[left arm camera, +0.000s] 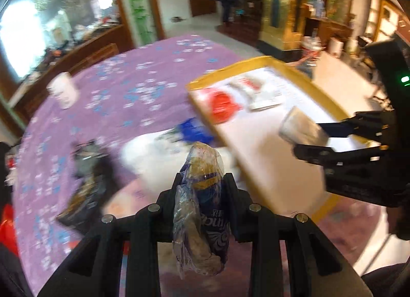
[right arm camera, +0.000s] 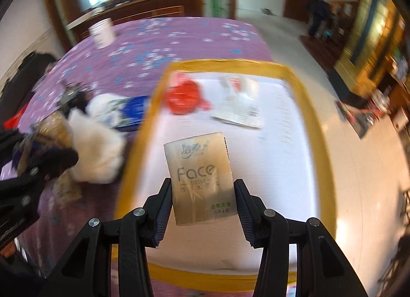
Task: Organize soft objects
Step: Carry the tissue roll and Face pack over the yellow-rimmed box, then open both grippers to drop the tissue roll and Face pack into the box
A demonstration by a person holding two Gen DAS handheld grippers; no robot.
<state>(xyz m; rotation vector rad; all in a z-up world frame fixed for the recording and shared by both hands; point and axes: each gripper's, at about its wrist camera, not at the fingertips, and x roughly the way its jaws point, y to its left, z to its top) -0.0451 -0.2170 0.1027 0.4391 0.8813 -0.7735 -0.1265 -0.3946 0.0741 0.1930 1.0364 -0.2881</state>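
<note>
Both grippers loaded, over the tray end of the purple flowered bedspread (right arm camera: 179,40).
Our left gripper (left arm camera: 202,181) pinches a crumpled clear-and-blue plastic tissue wrapper (left arm camera: 202,210); right gripper (right arm camera: 202,189) clamps a beige "Face" tissue pack (right arm camera: 200,176) by its edges, above the yellow-rimmed white tray (right arm camera: 305,97), likely the drop spot. Red bag (right arm camera: 184,97) sits at the tray's far left; white fluffy item (right arm camera: 100,153) lies left of it.

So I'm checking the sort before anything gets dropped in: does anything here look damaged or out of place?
Only the pack in the left gripper: the blue tissue pack is crumpled, its clear wrap loose and wrinkled. The Face tissue pack in the right gripper looks flat and intact above the yellow-rimmed box.
</note>
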